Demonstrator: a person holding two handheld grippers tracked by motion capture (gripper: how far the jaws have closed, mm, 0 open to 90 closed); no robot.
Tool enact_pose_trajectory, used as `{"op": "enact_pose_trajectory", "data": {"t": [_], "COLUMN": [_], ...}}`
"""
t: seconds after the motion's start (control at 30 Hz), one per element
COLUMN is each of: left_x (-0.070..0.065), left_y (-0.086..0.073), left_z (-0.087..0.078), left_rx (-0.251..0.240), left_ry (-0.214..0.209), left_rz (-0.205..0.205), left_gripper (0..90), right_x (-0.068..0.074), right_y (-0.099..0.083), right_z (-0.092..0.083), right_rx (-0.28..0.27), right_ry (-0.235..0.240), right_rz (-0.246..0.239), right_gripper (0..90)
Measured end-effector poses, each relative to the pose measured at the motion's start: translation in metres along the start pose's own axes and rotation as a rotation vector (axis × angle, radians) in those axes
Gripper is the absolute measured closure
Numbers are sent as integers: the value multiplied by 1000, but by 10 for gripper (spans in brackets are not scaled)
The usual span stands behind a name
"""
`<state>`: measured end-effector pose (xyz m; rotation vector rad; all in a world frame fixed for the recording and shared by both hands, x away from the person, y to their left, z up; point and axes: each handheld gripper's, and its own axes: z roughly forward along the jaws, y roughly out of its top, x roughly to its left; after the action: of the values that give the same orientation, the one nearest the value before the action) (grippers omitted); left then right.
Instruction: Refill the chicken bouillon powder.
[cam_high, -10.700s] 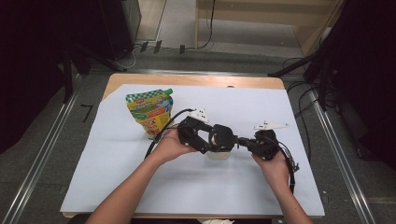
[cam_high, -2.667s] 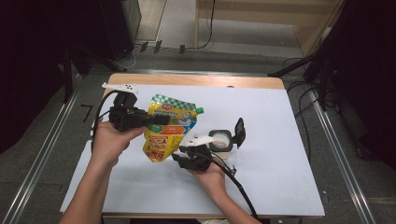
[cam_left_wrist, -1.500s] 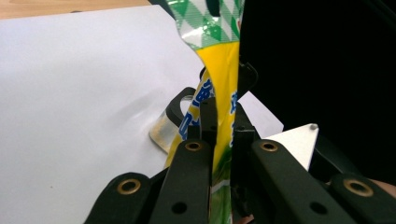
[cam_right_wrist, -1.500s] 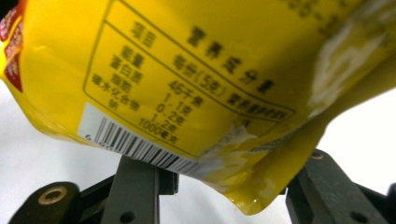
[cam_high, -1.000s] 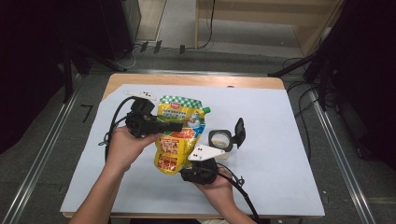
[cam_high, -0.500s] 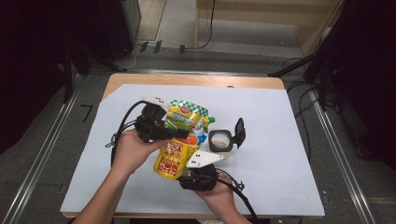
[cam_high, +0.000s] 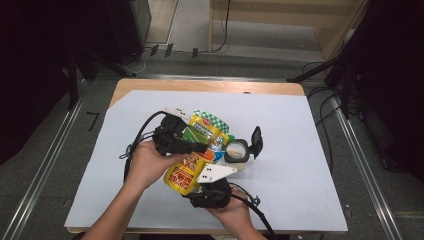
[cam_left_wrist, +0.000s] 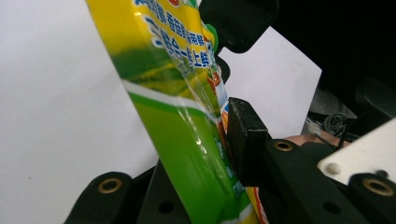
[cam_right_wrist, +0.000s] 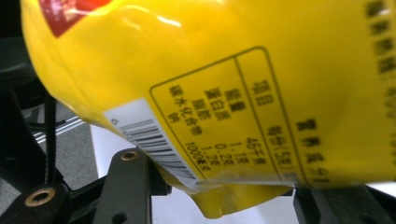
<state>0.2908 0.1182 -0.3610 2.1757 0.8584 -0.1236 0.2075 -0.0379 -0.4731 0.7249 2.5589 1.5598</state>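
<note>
- Yellow-green plastic spout pouch (cam_high: 196, 152) lies tilted, long axis diagonal, green top toward the round flip-lid jar (cam_high: 237, 151) just beside it.
- Left gripper (cam_high: 196, 146) clamps the pouch's upper part.
- Right gripper (cam_high: 197, 186) grasps its yellow bottom, jaws just been opening.

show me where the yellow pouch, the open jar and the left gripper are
pouch (cam_high: 186, 170), high view, on its yellow lower body.
jar (cam_high: 236, 151), high view, on its round mouth.
left gripper (cam_high: 197, 147), high view, at its jaw tips on the pouch.
</note>
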Motion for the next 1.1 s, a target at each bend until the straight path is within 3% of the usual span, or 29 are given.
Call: {"op": "enact_pose_trajectory", "data": {"t": [0.33,0.67,0.97,1.1], "left_x": [-1,0,2,3], "left_y": [2,3,3,3], "left_z": [8,13,12,12], "left_rx": [30,46,40,63], "left_ry": [2,-5,-51,-63], "left_rz": [-6,-24,-40,-38], "left_gripper": [794,794,741,665], "right_x": [4,5,2,-2], "right_y": [1,1,3,3], "right_z": [1,3,-1,-3], "right_rx": [10,20,2,-22], "right_ry": [20,4,9,47], "right_rz": [-13,-37,-12,40], "right_gripper": [541,536,624,628]}}
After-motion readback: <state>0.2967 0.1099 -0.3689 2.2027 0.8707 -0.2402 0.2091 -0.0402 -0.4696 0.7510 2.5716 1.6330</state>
